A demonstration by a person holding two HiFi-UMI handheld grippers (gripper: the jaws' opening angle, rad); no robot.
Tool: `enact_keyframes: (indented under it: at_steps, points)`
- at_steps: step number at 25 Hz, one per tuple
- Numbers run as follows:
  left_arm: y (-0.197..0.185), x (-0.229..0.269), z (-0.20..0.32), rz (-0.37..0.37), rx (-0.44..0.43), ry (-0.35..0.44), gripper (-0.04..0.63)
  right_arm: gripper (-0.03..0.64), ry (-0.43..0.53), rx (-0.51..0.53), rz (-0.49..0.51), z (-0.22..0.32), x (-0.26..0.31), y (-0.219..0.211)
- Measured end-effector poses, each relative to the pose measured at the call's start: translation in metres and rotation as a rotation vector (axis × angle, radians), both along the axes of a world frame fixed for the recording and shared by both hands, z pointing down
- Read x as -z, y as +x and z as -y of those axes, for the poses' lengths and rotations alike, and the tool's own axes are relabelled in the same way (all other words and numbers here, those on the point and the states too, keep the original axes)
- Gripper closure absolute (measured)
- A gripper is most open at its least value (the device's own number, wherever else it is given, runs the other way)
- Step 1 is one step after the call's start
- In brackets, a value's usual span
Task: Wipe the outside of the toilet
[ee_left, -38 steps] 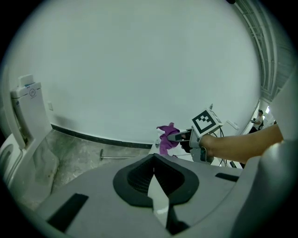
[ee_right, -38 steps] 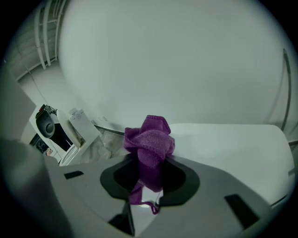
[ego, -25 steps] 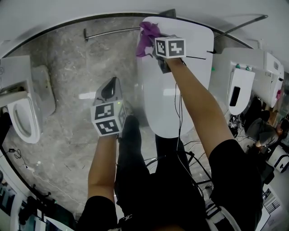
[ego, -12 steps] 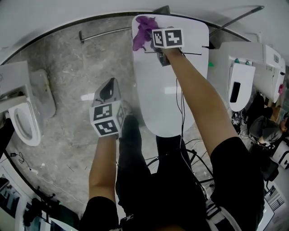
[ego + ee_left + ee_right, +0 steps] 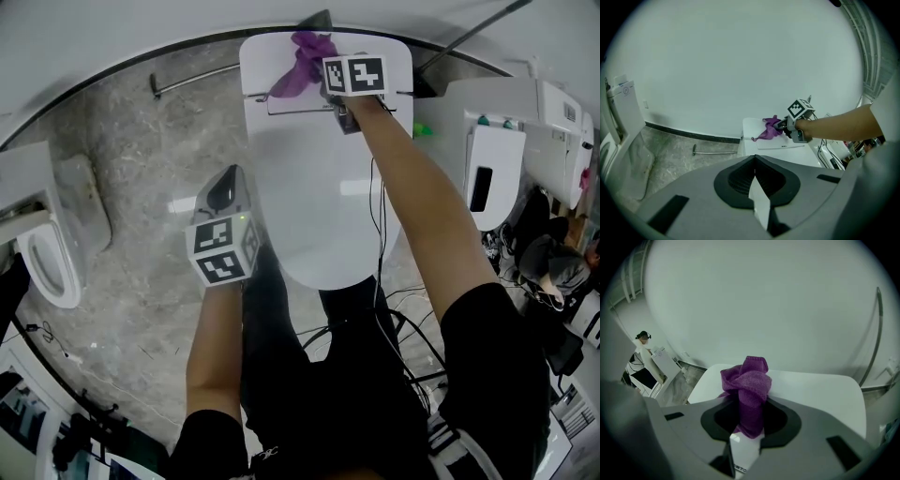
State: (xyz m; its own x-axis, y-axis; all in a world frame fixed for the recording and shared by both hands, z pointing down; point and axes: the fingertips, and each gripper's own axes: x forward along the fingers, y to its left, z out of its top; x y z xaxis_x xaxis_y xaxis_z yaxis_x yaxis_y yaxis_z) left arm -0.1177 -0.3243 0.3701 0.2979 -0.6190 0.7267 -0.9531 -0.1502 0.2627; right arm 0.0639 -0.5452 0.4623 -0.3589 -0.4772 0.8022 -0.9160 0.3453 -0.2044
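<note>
The white toilet (image 5: 323, 187) stands in the middle of the head view with its lid down. At its back, on top of the tank (image 5: 811, 385), my right gripper (image 5: 323, 67) is shut on a bunched purple cloth (image 5: 305, 58). In the right gripper view the cloth (image 5: 747, 385) rises from between the jaws of that gripper (image 5: 746, 430). My left gripper (image 5: 225, 187) hangs over the floor to the left of the bowl, apart from it. Its jaws (image 5: 755, 187) stand shut with nothing in them.
A second toilet (image 5: 47, 253) stands at the far left and a white unit (image 5: 487, 178) at the right. A metal rod (image 5: 192, 77) lies on the grey stone floor by the wall. Cables (image 5: 394, 300) trail near my legs. A person (image 5: 642, 350) stands far off.
My right gripper has slid the purple cloth from the tank's left edge rightward onto its top. The left gripper has stayed where it was.
</note>
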Motion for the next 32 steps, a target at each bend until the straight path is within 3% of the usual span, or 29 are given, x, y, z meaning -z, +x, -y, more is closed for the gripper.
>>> enact_keyframes:
  at_steps: [9,20,32]
  points:
    - [0.073,-0.003,0.009,0.000,-0.002,-0.023,0.588,0.506,0.002,-0.018,0.007,0.006,0.000,0.079]
    - [0.177,-0.008,0.005,0.009,0.019,-0.032,0.588,0.506,0.011,0.032,-0.015,0.011,-0.004,0.176]
    - [0.270,-0.025,0.004,0.026,-0.024,-0.057,0.588,0.506,0.070,0.026,0.060,0.018,-0.008,0.256]
